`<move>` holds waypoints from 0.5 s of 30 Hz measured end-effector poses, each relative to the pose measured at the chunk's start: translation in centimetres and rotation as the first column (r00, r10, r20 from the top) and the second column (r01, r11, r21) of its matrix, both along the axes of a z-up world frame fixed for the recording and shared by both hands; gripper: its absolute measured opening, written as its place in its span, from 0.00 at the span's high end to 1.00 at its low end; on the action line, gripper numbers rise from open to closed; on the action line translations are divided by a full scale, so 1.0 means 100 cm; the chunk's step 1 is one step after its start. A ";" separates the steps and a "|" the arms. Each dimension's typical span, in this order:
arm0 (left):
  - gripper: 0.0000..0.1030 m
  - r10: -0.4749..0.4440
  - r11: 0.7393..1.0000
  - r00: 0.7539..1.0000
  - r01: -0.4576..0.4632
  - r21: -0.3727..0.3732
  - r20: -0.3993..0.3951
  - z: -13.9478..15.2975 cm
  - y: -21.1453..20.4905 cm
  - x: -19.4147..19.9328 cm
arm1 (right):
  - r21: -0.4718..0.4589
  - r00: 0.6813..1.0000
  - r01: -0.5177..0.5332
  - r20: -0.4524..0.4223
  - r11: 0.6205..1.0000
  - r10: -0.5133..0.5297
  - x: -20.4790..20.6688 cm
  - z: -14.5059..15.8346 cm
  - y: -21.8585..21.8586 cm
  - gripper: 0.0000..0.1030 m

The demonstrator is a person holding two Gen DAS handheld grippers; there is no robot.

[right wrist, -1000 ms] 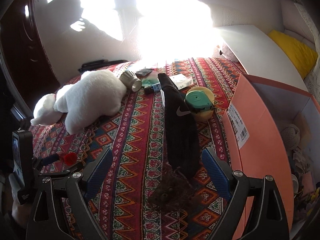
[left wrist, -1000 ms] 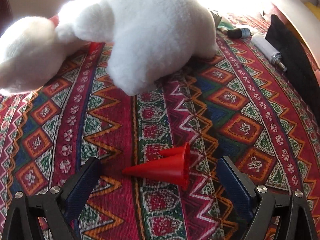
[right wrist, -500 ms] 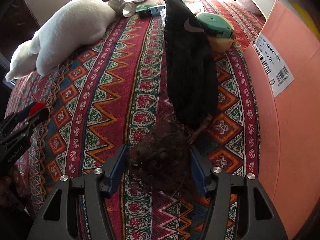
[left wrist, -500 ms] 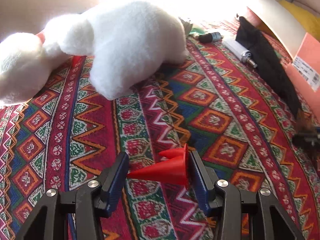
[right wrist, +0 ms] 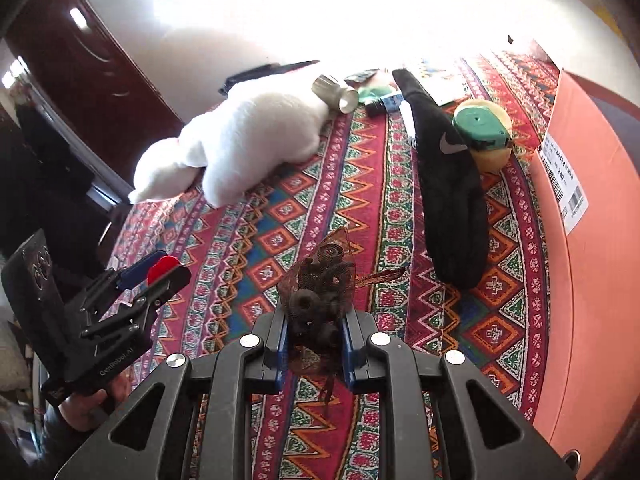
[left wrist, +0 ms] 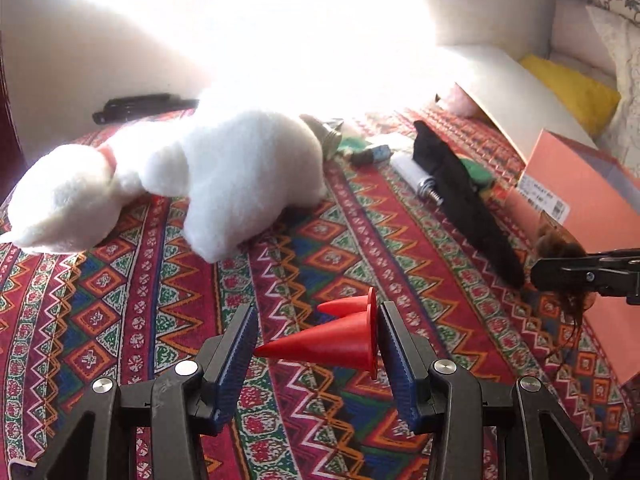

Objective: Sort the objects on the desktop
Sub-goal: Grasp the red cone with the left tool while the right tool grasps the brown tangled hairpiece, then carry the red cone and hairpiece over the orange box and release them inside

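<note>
Left claw (left wrist: 316, 354): both blue pads pinch a red cone (left wrist: 328, 346) lying sideways, tip against one pad, flared base against the other, lifted clear of the patterned cloth (left wrist: 120, 300). Right claw (right wrist: 314, 336): jaws closing on a brown mesh hair tie (right wrist: 320, 284), which sits between them and juts above the pads. Beyond the hair tie lies a black glove (right wrist: 448, 176); right of the glove, touching it, a green-and-yellow tape measure (right wrist: 486, 132); farther right, an orange box (right wrist: 592, 240). Left of the glove, a white plush toy (right wrist: 240, 148).
</note>
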State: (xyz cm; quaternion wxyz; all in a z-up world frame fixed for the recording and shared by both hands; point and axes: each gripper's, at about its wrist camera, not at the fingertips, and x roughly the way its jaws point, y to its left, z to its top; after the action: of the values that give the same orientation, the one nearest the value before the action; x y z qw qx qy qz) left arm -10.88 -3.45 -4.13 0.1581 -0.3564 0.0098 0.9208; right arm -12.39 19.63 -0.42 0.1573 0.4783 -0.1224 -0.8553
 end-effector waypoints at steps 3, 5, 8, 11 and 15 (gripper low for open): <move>0.50 -0.017 1.000 0.999 0.016 -0.013 -0.028 0.011 0.011 0.008 | 0.010 0.999 -0.004 -0.036 1.000 0.005 0.009 0.015 -0.003 0.79; 0.50 -0.030 0.999 0.999 0.030 -0.022 -0.043 0.020 0.019 0.013 | 0.008 0.998 -0.004 -0.060 1.000 0.005 0.018 0.024 -0.005 0.79; 0.50 -0.065 0.998 0.996 0.064 -0.014 -0.068 0.038 0.041 0.019 | 0.005 0.994 0.013 -0.112 1.000 -0.012 0.033 0.039 -0.003 0.79; 0.50 -0.119 0.993 0.989 0.120 0.003 -0.091 0.058 0.070 0.024 | 0.022 0.979 0.068 -0.194 0.997 -0.062 0.051 0.059 0.009 0.79; 0.50 -0.193 0.981 0.973 0.195 -0.001 -0.130 0.087 0.120 0.029 | 0.045 0.932 0.190 -0.324 0.981 -0.166 0.072 0.087 0.040 0.79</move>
State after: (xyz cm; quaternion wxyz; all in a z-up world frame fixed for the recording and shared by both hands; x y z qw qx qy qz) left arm -8.02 8.53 4.60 0.2486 -0.2924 0.0492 0.9221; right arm -5.15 23.63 8.29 0.0786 0.3266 -0.1059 -0.9359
